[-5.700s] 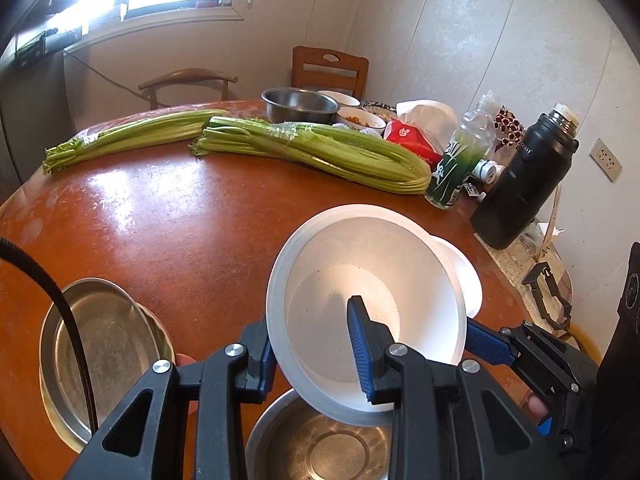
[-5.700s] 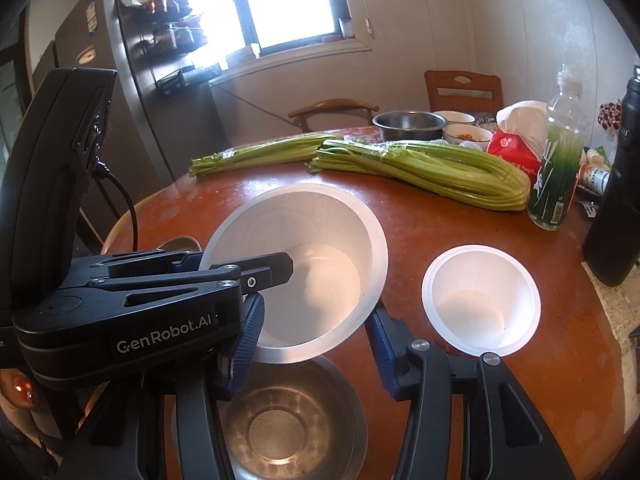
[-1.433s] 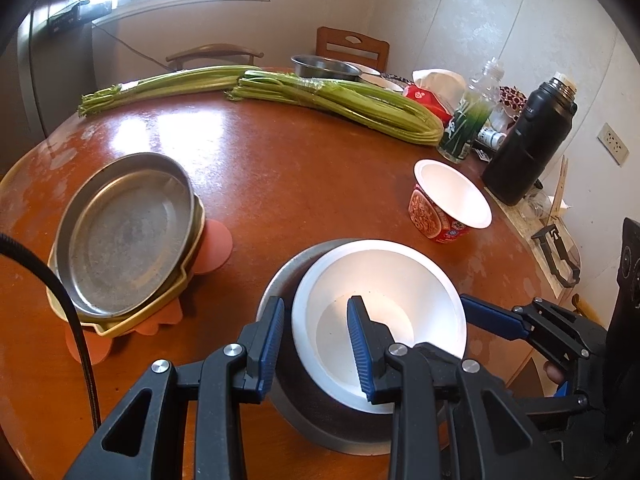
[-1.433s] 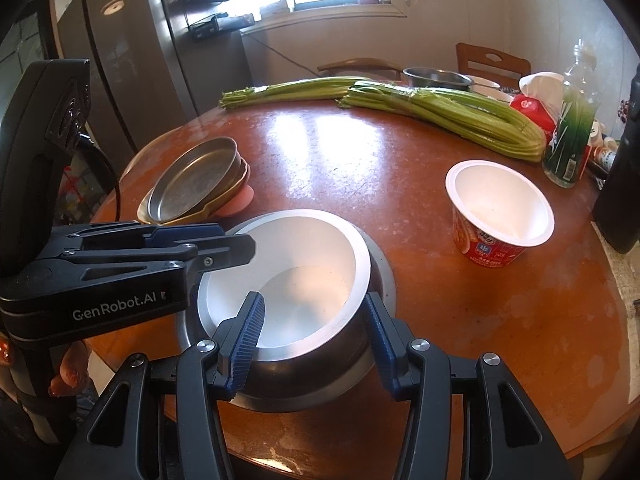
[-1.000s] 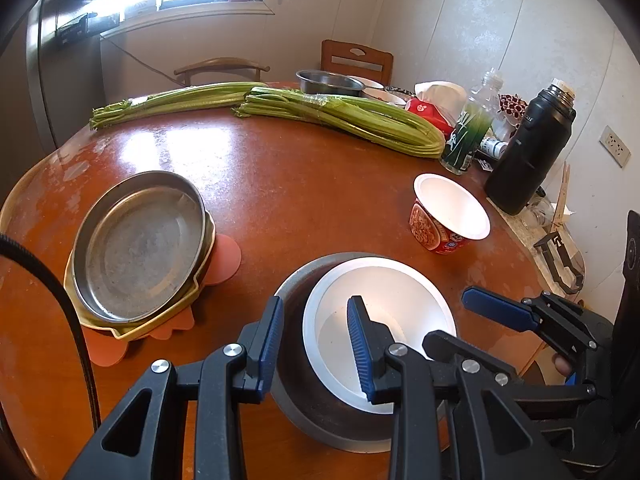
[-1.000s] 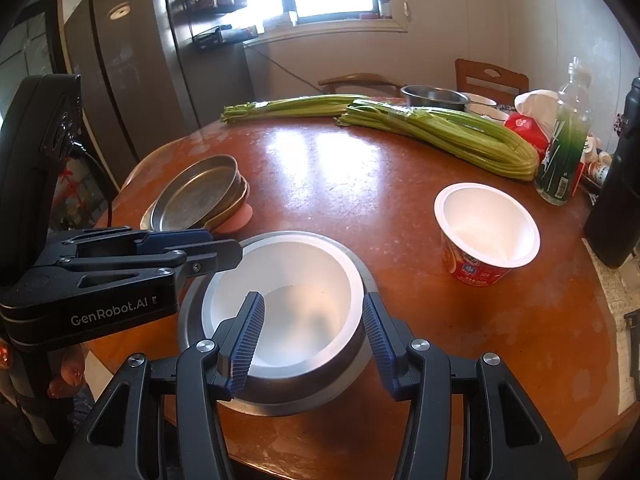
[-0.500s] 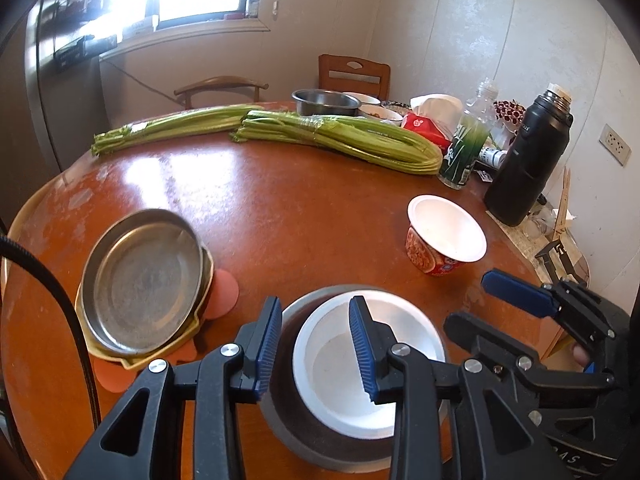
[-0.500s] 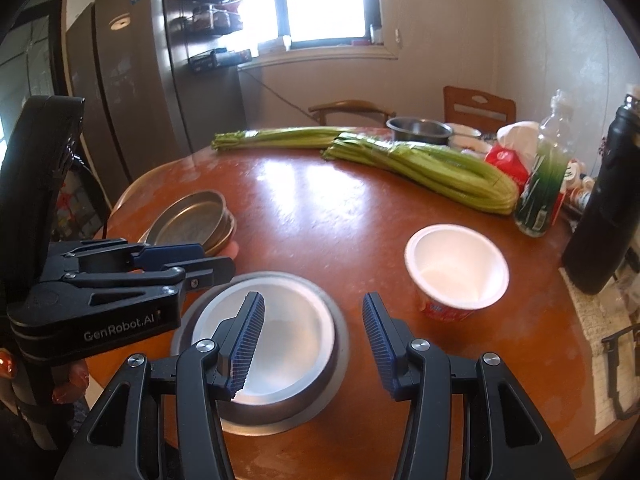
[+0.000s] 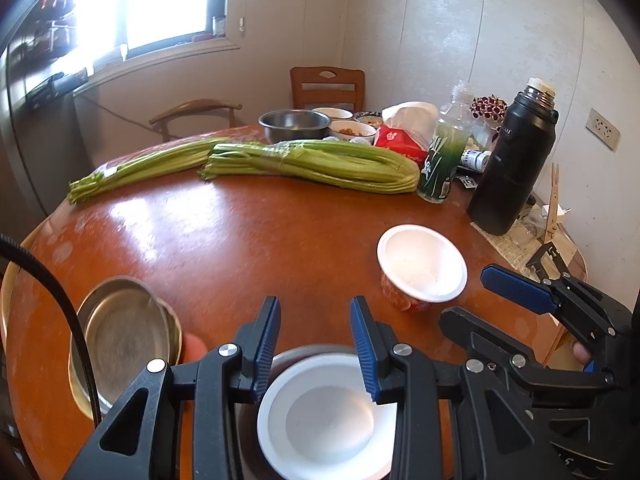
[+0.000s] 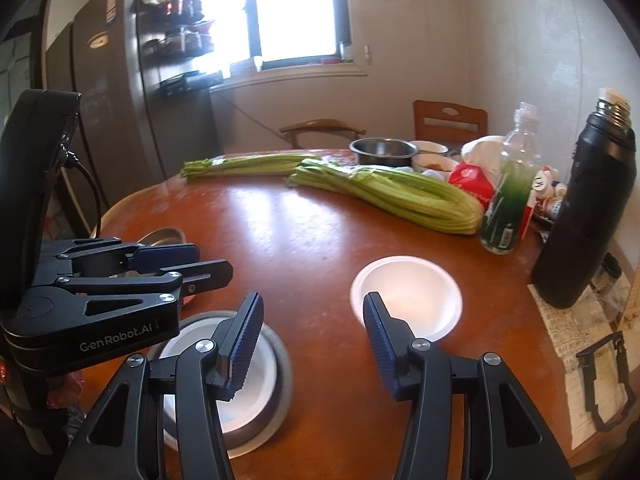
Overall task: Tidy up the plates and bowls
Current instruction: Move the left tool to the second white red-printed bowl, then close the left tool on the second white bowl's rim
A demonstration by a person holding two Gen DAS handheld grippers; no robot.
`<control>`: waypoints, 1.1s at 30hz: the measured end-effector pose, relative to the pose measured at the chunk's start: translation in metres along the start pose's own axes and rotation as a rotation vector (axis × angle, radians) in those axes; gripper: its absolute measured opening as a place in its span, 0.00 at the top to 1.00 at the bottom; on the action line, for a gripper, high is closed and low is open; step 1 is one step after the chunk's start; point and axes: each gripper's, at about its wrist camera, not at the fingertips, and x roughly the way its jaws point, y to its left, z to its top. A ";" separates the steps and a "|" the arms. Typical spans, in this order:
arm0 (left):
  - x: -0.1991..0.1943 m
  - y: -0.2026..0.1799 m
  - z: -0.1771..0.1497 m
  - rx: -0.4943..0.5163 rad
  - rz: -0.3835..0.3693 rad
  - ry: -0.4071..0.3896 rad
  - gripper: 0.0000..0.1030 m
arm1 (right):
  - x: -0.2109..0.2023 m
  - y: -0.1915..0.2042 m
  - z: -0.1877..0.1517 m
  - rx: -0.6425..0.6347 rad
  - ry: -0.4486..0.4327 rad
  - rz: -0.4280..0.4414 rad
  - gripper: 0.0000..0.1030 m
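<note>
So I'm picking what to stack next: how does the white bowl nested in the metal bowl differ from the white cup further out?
The white bowl sits inside the metal bowl; the white cup stands alone on the table. The white bowl looks wider; the white cup has a red printed outside. Both look empty and white inside.

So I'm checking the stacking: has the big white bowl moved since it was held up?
Yes. The white bowl went down into the steel bowl on the table, released.

Two celery bunches point(image 9: 312, 164), two white bowls point(image 9: 422, 264), two chairs point(image 9: 327, 87).
</note>
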 end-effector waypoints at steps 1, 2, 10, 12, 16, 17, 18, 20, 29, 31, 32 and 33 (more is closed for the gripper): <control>0.002 -0.001 0.003 0.005 -0.004 -0.001 0.65 | 0.001 -0.002 0.001 0.005 -0.001 -0.003 0.48; 0.005 -0.003 0.008 0.013 -0.007 0.002 0.65 | 0.001 -0.005 0.003 0.013 -0.006 -0.011 0.48; 0.034 -0.015 0.031 0.025 -0.059 0.050 0.64 | 0.013 -0.038 0.011 0.076 -0.002 -0.061 0.48; 0.043 -0.019 0.034 0.035 -0.066 0.070 0.64 | 0.017 -0.048 0.011 0.094 0.003 -0.070 0.48; 0.065 -0.029 0.042 0.052 -0.077 0.110 0.64 | 0.028 -0.067 0.009 0.134 0.025 -0.095 0.48; 0.071 -0.031 0.044 0.054 -0.081 0.123 0.64 | 0.032 -0.071 0.007 0.143 0.033 -0.101 0.48; 0.077 -0.033 0.046 0.057 -0.083 0.132 0.64 | 0.035 -0.075 0.006 0.152 0.040 -0.104 0.48; 0.089 -0.037 0.048 0.063 -0.089 0.156 0.64 | 0.042 -0.084 0.003 0.174 0.060 -0.114 0.48; 0.121 -0.045 0.045 0.073 -0.110 0.232 0.64 | 0.073 -0.109 -0.013 0.238 0.150 -0.130 0.48; 0.124 -0.045 0.045 0.075 -0.107 0.236 0.64 | 0.079 -0.112 -0.015 0.246 0.168 -0.125 0.48; 0.124 -0.046 0.045 0.078 -0.107 0.236 0.64 | 0.083 -0.113 -0.016 0.247 0.176 -0.121 0.48; 0.125 -0.046 0.046 0.078 -0.107 0.237 0.64 | 0.086 -0.113 -0.017 0.249 0.184 -0.116 0.48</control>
